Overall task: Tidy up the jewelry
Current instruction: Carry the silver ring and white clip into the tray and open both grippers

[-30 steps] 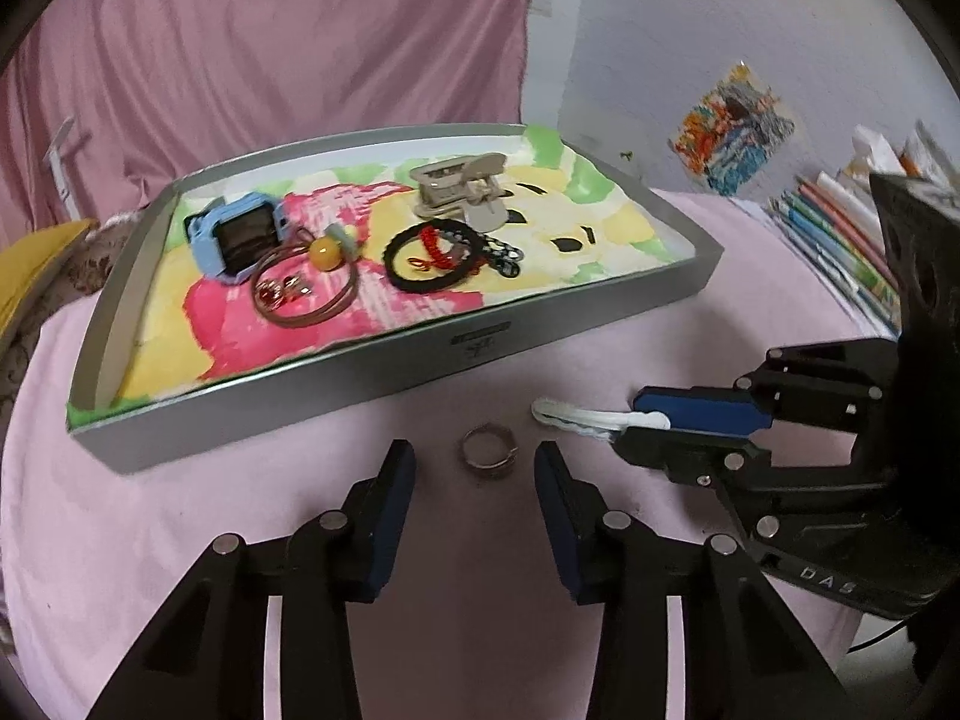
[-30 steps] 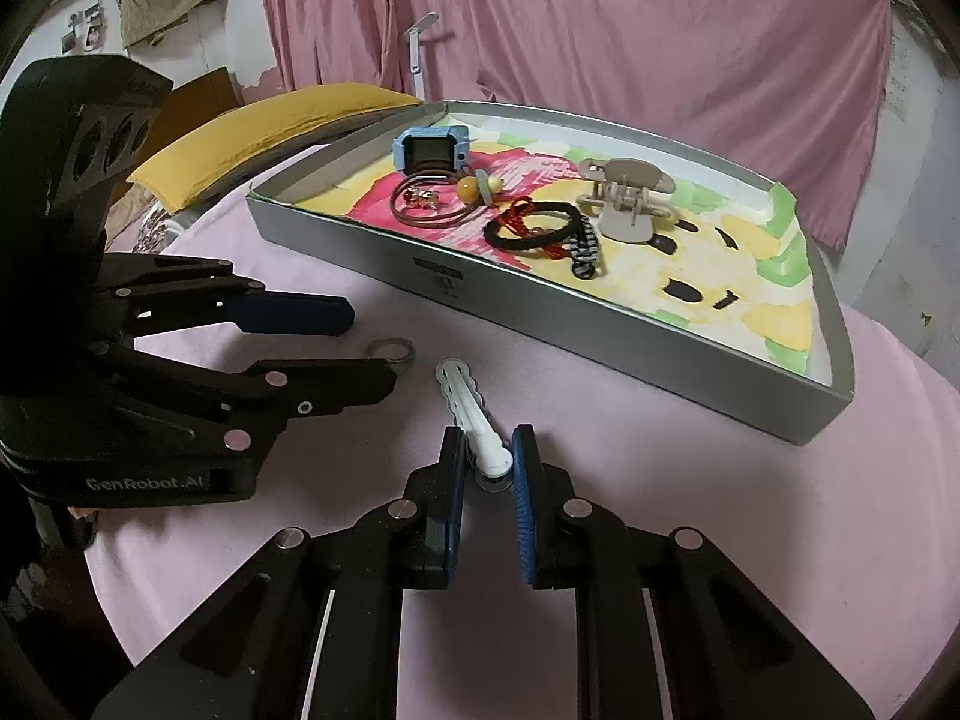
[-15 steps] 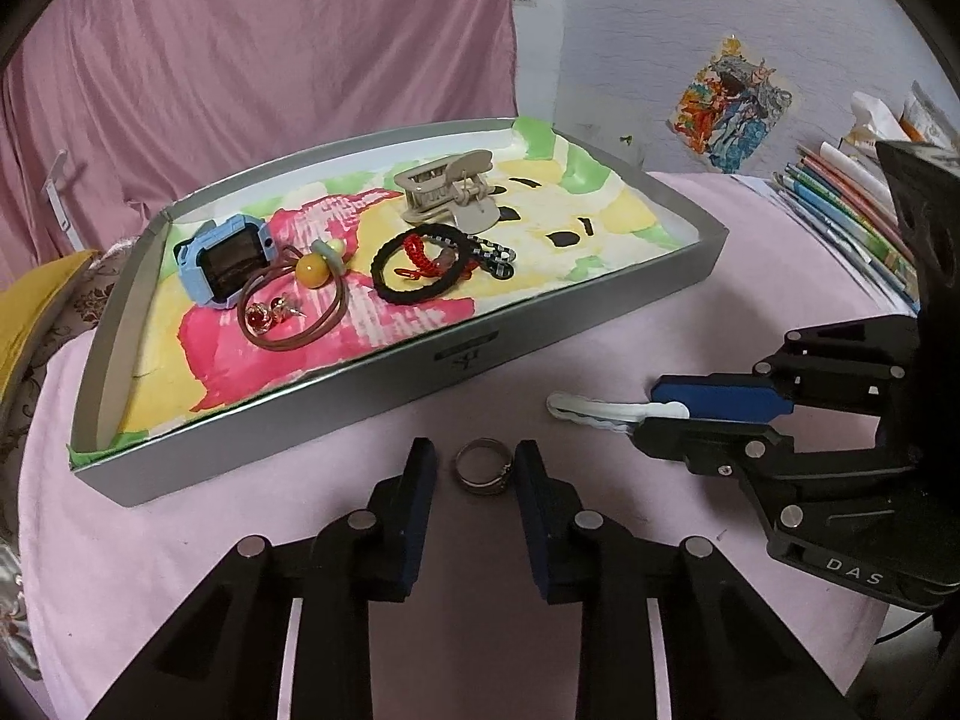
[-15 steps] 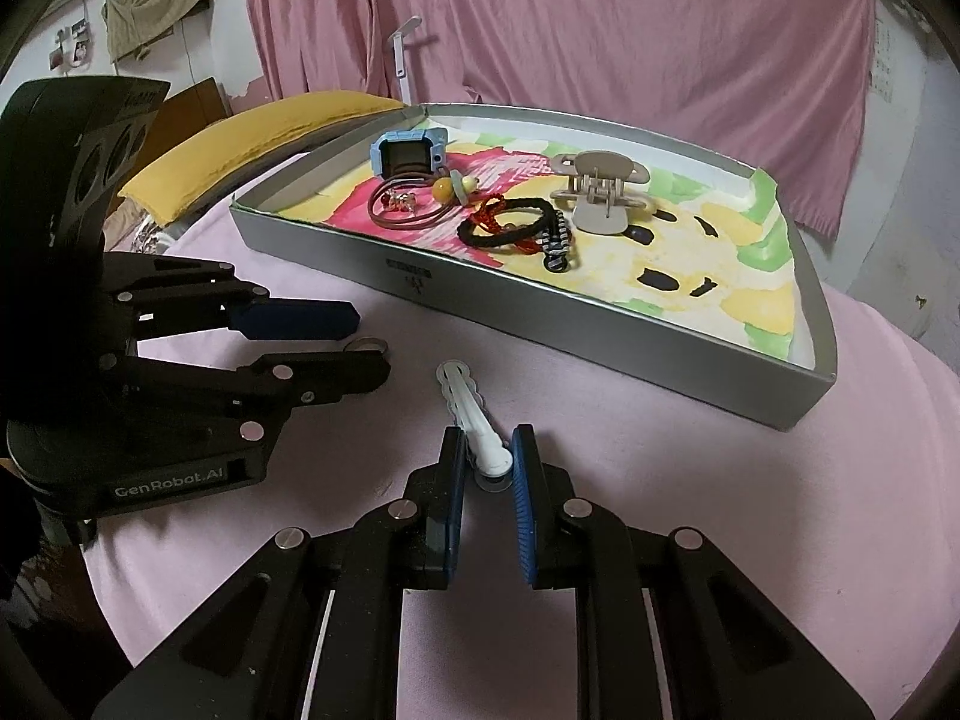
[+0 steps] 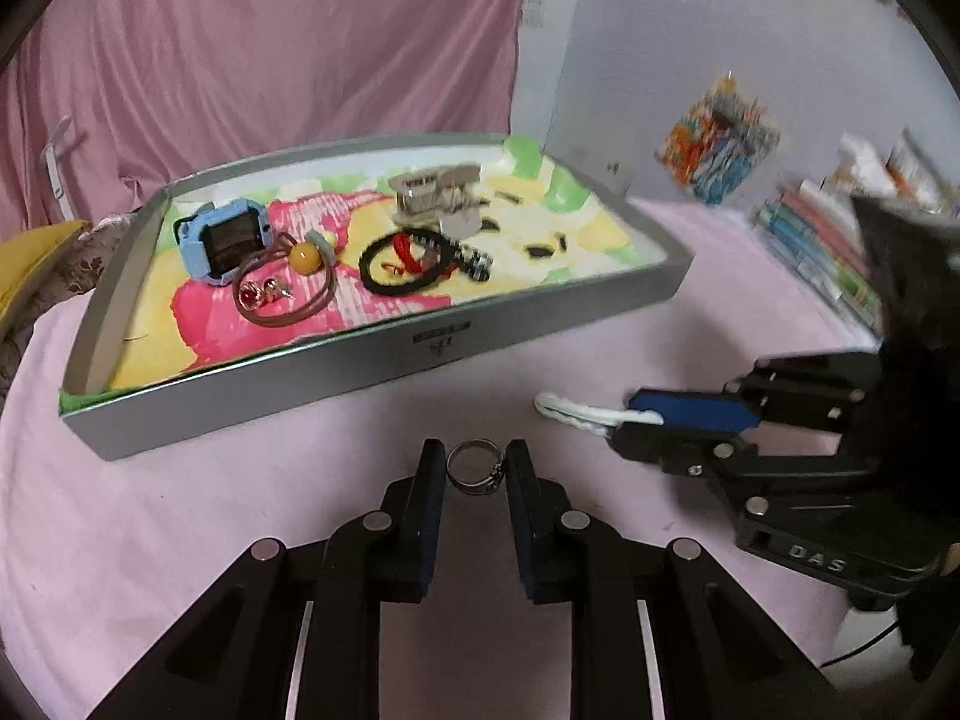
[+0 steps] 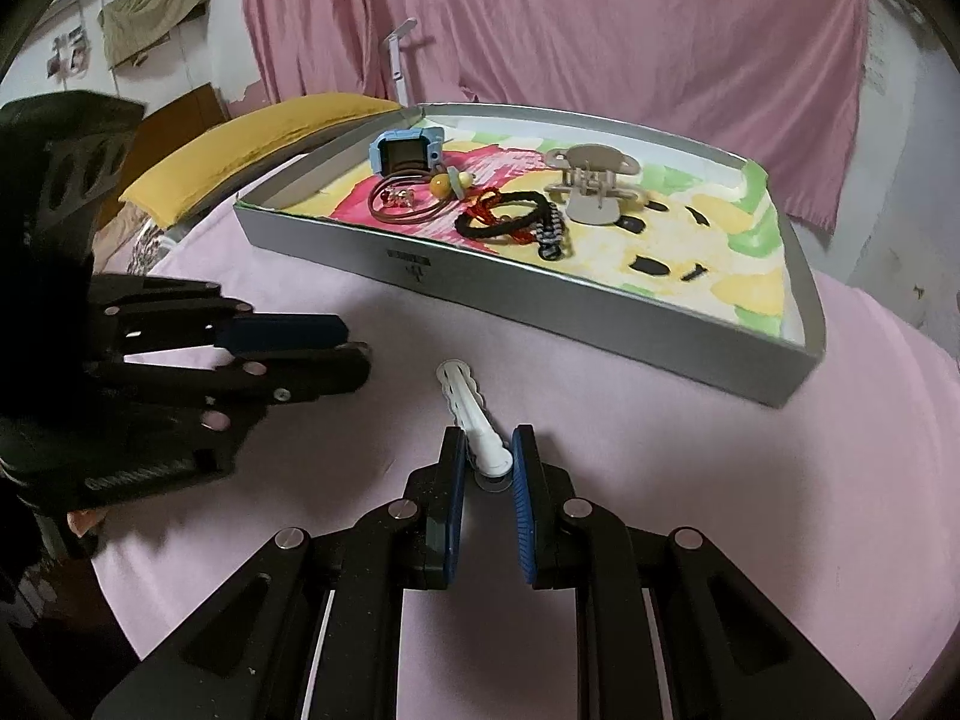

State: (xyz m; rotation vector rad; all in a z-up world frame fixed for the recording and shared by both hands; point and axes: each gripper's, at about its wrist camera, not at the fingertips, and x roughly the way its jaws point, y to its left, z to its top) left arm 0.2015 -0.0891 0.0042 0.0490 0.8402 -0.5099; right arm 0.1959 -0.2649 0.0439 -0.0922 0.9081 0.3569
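A silver ring (image 5: 474,468) sits between the fingers of my left gripper (image 5: 475,462), which is shut on it just above the pink cloth. My right gripper (image 6: 487,456) is shut on a white wavy hair clip (image 6: 468,414), which also shows in the left wrist view (image 5: 579,414). The grey tray (image 5: 372,366) with a colourful liner holds a blue watch (image 5: 222,240), a brown cord with a yellow bead (image 5: 303,258), a black bracelet (image 5: 408,267) and a beige claw clip (image 5: 435,195). The left gripper (image 6: 324,354) shows at left in the right wrist view; the ring is hidden there.
The pink cloth (image 5: 180,516) covers a round table. A yellow cushion (image 6: 252,144) lies behind the tray at left. Books and pencils (image 5: 828,246) lie at the right. A pink curtain (image 6: 540,18) hangs behind.
My left gripper has closed from wide open onto the ring. The right gripper keeps its hold on the white clip and has shifted only slightly.
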